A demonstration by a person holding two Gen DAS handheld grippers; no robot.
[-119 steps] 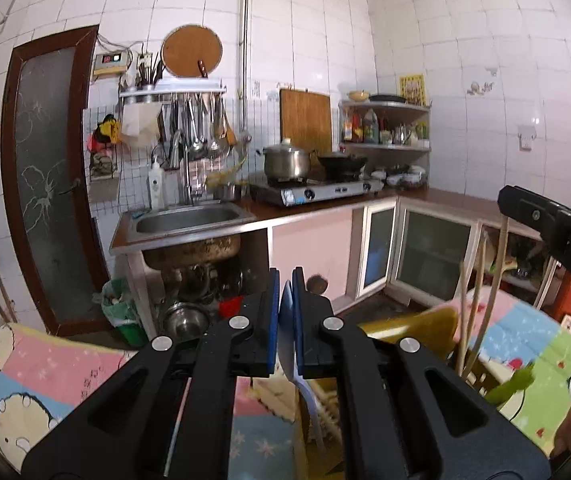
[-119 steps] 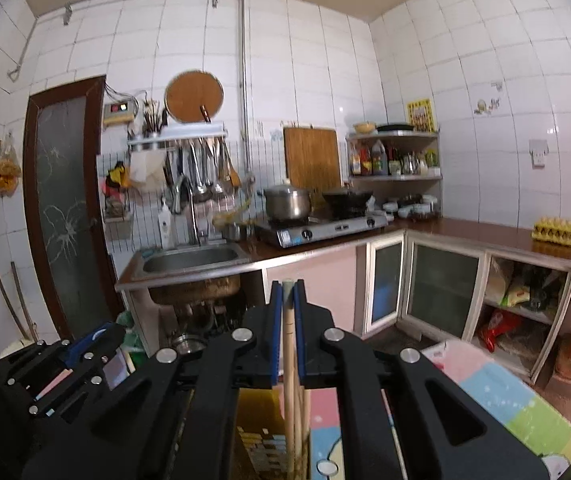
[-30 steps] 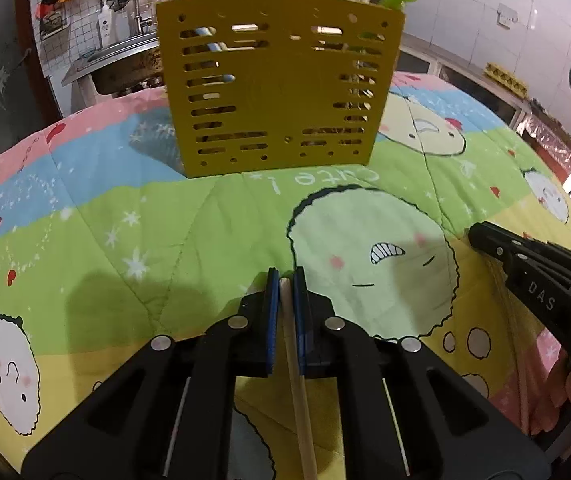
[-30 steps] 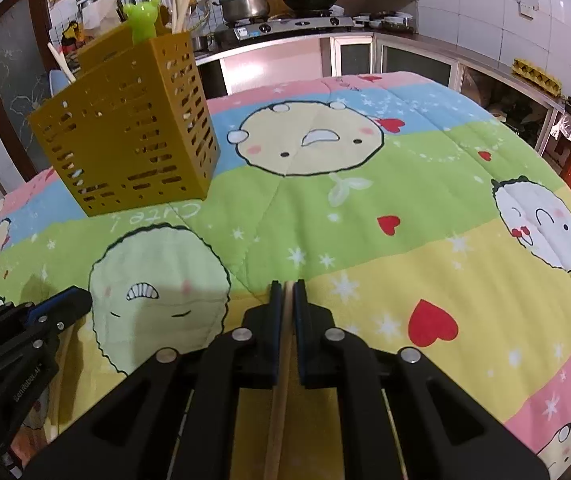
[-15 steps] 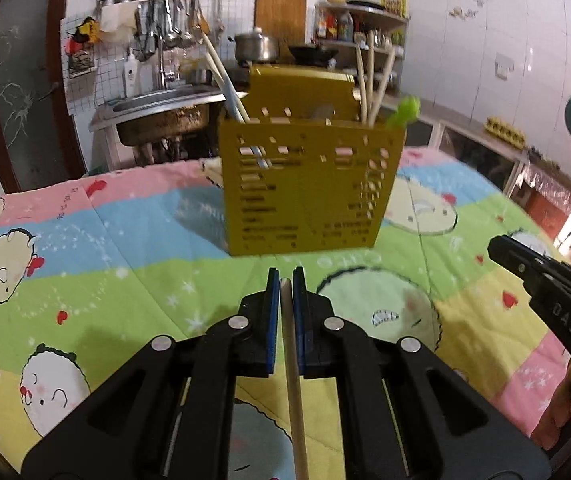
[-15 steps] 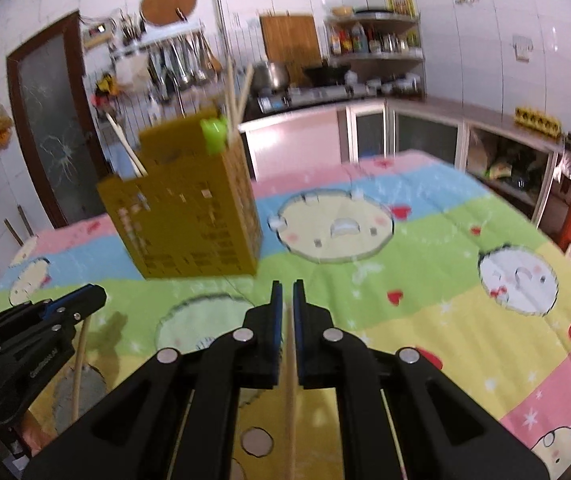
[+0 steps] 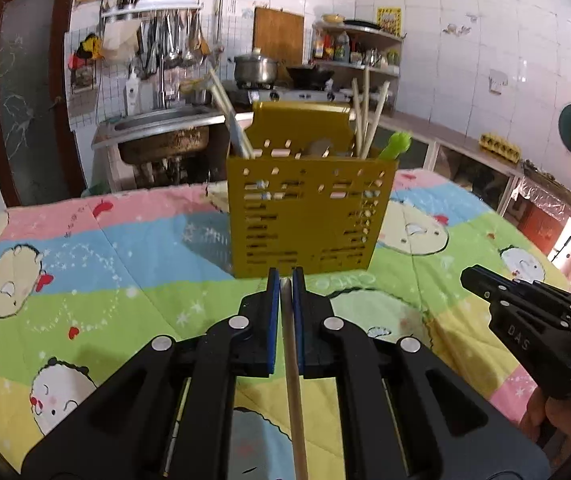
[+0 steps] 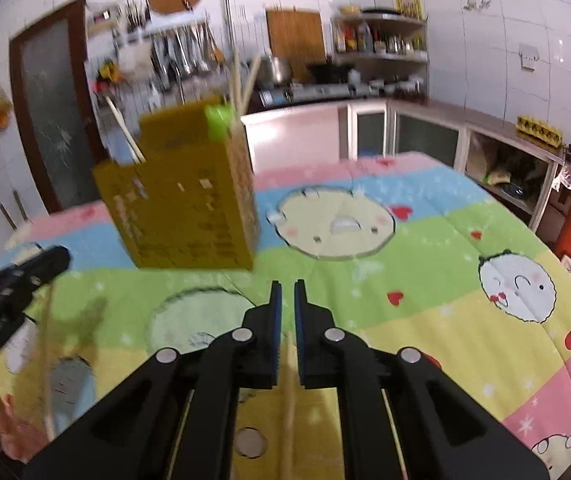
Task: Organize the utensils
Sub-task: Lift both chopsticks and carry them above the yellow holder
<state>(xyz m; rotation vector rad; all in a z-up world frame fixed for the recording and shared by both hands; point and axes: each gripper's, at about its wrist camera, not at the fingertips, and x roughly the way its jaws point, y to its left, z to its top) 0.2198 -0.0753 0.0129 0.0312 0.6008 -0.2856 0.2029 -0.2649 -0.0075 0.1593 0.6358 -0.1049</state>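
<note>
Each black claw point(image 7: 286, 280) has blue pads point(image 7: 272, 304) and silver screws point(image 7: 238, 322).

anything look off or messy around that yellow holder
Nothing is spilled or damaged. The yellow holder stands upright on the cartoon-print cloth. Its chopsticks lean at mixed angles, one pair splaying far left. Each claw, left and right, is shut on a single chopstick.
</note>
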